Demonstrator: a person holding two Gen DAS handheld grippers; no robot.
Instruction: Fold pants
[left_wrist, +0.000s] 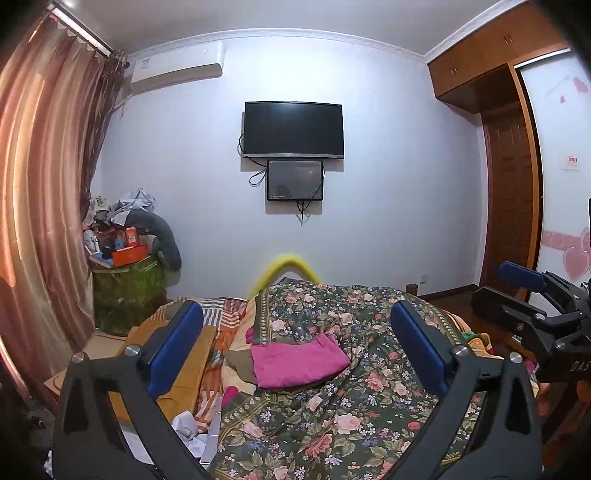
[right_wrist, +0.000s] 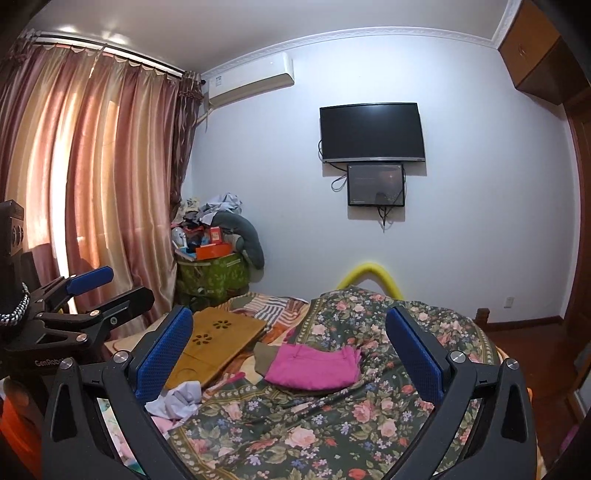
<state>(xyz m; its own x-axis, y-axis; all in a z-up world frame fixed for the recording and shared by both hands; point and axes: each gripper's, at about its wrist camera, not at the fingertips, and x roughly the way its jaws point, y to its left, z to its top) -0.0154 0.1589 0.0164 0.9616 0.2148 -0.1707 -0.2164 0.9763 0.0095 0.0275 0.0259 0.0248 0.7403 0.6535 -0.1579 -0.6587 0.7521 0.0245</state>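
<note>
Grippers are both spread as wide as they go and holding nothing: the left gripper (left_wrist: 295, 350) and the right gripper (right_wrist: 290, 352) hang side by side above the near end of the bed, blue pads clear of everything. Straight ahead of both, framed in the gap between the fingers but well out of reach, the pink pants (left_wrist: 298, 363) lie folded into a small flat stack on the floral quilt (left_wrist: 332, 417). Ahead is mostly open quilt, with a wooden lap tray (right_wrist: 218, 347) off to the left and crumpled white cloth (right_wrist: 181, 400) just beside the right gripper's left finger.
</note>
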